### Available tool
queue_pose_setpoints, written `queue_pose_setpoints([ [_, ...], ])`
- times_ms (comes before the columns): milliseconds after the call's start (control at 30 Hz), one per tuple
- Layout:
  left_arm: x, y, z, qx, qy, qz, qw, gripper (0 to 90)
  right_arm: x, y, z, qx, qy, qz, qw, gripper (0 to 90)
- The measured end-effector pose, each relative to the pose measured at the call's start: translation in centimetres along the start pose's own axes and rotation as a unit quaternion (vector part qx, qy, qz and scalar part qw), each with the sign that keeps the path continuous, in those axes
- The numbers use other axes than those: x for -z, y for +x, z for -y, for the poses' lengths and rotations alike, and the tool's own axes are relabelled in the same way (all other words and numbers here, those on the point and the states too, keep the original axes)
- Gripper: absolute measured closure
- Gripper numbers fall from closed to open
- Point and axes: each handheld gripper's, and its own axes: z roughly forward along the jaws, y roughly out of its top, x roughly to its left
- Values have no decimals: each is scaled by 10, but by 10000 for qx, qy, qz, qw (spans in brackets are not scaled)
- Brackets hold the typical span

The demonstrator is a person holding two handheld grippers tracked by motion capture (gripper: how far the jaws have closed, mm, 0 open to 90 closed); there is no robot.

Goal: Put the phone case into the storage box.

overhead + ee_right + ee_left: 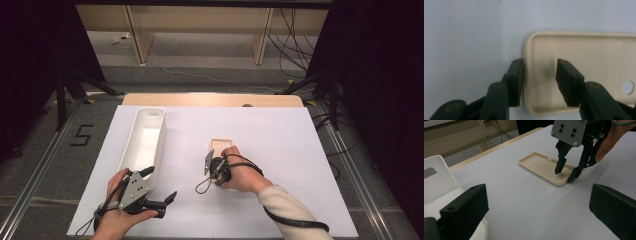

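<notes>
A cream phone case [221, 145] lies hollow side up on the white sheet [280, 150], right of the middle. My right gripper [218, 162] points down at its near end. In the right gripper view the jaws of the right gripper [539, 63] straddle the case's [579, 50] short end wall: one sits against the outside, the other stands inside the hollow, apart from the wall. The left gripper view shows the same case [544, 167] and right gripper [564, 176]. My left gripper [161, 183] rests near the front left, wide open [537, 202], with nothing between its jaws.
A long white bin [150, 112] stands left of the case, its near end beside my left gripper; its wall [439, 170] is in the left gripper view. The wooden table edge [210, 99] runs along the back. Cables and stands lie on the floor beyond.
</notes>
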Motion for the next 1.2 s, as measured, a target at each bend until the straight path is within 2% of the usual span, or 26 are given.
queue_pose_setpoints([
  [500,0,0,0,-10,10,19,10000,16,1,6,-3,220,86,-85,9997,757],
  [733,0,-1,0,-10,12,18,10000,16,1,7,-2,332,59,-78,9994,799],
  [1200,0,-1,0,-3,11,22,10000,16,1,7,-2,359,50,-105,9993,818],
])
